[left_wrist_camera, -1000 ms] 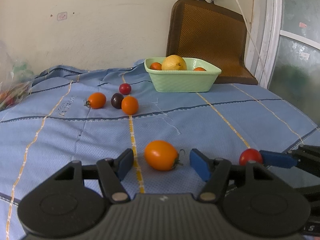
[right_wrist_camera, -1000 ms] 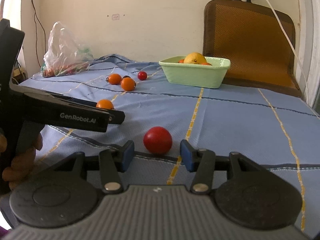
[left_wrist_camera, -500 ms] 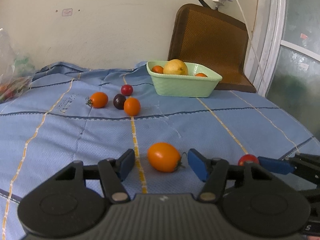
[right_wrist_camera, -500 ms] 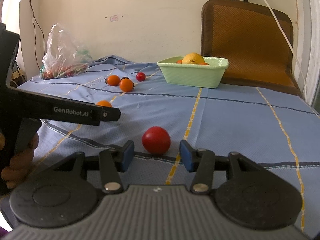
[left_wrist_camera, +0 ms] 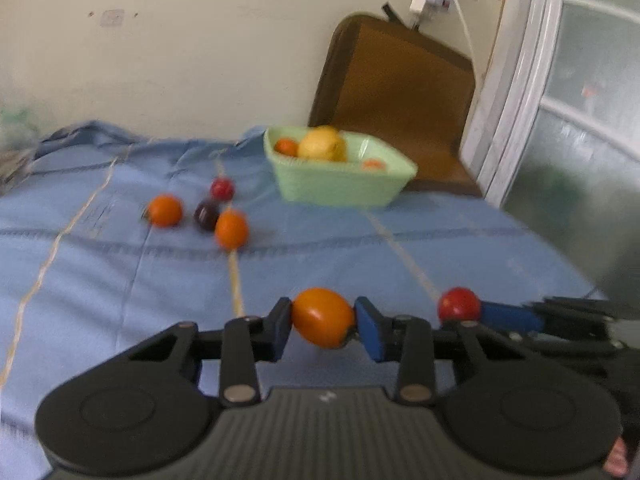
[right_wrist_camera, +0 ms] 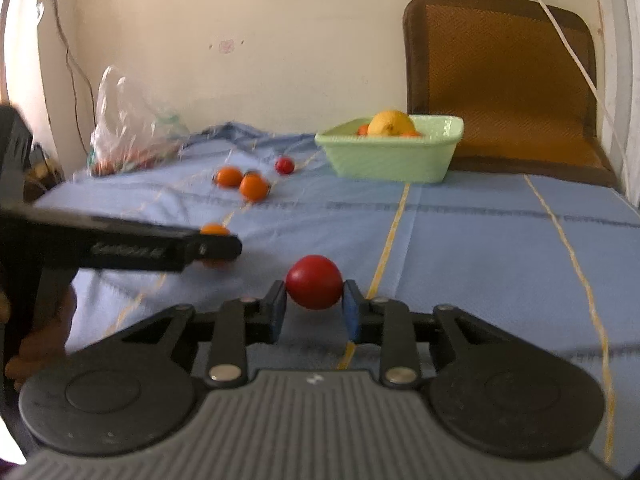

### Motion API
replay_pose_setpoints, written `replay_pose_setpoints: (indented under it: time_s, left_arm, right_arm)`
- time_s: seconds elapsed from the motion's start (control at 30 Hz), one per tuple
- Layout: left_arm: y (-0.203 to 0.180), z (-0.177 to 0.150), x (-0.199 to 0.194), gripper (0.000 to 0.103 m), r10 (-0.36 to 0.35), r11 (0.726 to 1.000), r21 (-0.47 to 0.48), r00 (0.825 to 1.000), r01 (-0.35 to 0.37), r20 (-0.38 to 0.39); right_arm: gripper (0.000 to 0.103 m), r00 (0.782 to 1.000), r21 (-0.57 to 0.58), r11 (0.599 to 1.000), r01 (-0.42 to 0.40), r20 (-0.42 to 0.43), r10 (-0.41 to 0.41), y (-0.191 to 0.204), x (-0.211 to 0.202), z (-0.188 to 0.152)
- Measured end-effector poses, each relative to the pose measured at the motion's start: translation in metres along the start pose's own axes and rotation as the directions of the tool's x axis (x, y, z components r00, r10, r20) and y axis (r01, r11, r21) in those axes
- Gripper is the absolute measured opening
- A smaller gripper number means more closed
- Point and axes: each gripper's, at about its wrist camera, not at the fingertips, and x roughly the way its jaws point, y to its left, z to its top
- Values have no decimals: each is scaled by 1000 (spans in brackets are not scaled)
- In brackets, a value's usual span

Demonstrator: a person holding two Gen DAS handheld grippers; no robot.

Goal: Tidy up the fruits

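Note:
My left gripper [left_wrist_camera: 323, 327] is closing, its blue pads pressing both sides of an oval orange tomato [left_wrist_camera: 322, 317] just above the blue cloth. My right gripper [right_wrist_camera: 314, 307] is closing too, clamped on a round red tomato [right_wrist_camera: 314, 282]; the same red tomato [left_wrist_camera: 459, 305] shows at the right of the left wrist view. A pale green basket [left_wrist_camera: 340, 178] with a yellow fruit [left_wrist_camera: 322, 145] and small orange ones stands at the back. Two orange tomatoes [left_wrist_camera: 165, 210] [left_wrist_camera: 231, 229], a dark one [left_wrist_camera: 206, 214] and a small red one [left_wrist_camera: 222, 188] lie loose mid-cloth.
A blue cloth [right_wrist_camera: 480, 248] with yellow stripes covers the surface. A brown mat [right_wrist_camera: 504, 80] leans on the wall behind the basket [right_wrist_camera: 392, 152]. A clear plastic bag [right_wrist_camera: 128, 128] sits at the far left. A window frame [left_wrist_camera: 520, 80] stands at the right.
Both grippers have closed on their tomatoes: the left on the orange one, the right on the red one. Both fruits now sit a little higher against the cloth.

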Motion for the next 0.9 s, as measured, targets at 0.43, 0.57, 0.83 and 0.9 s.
replay_pose_setpoints:
  time_s: [0.43, 0.57, 0.83, 0.9]
  left_arm:
    - [12, 109, 110, 34, -137, 991, -3, 989, 137, 51]
    - [37, 120, 141, 44, -219, 963, -160, 976, 218, 12]
    - [63, 133, 139, 57, -250, 937, -239, 967, 254, 48]
    - [80, 136, 117, 57, -233, 937, -245, 967, 251, 98]
  right_arm:
    - [33, 983, 53, 996, 76, 161, -84, -54, 94, 97]
    - [34, 981, 16, 994, 112, 158, -113, -61, 113, 101]
    - [50, 976, -57, 990, 130, 186, -118, -59, 125, 94]
    - [50, 965, -44, 990, 137, 232, -123, -61, 116, 95]
